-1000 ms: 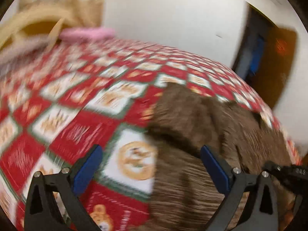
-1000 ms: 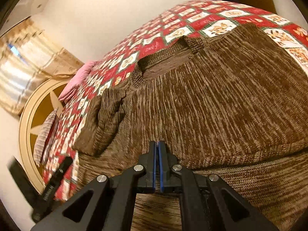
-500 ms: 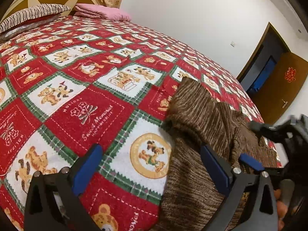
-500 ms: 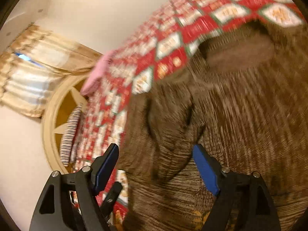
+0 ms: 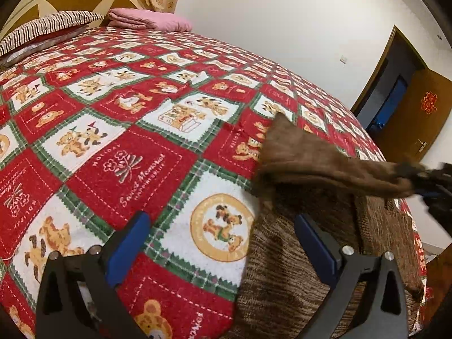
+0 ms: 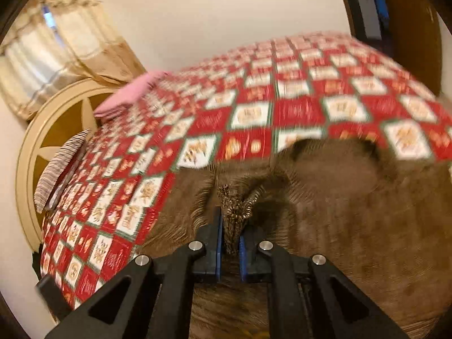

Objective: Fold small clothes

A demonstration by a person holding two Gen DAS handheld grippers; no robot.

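Right gripper (image 6: 229, 233) clenched on a bunched sleeve of the brown sweater (image 6: 353, 226). Left gripper (image 5: 219, 243) released, hovering above the bedspread (image 5: 127, 130); "Sweet Memories" and "HOLIDAY" readable at ten o'clock.

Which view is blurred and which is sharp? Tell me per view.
Left wrist view: bedspread sharp, only the lifted sweater sleeve smeared; fisheye bends the bed edge. Right wrist view: motion blur throughout, except the right claw and its pinched knit.
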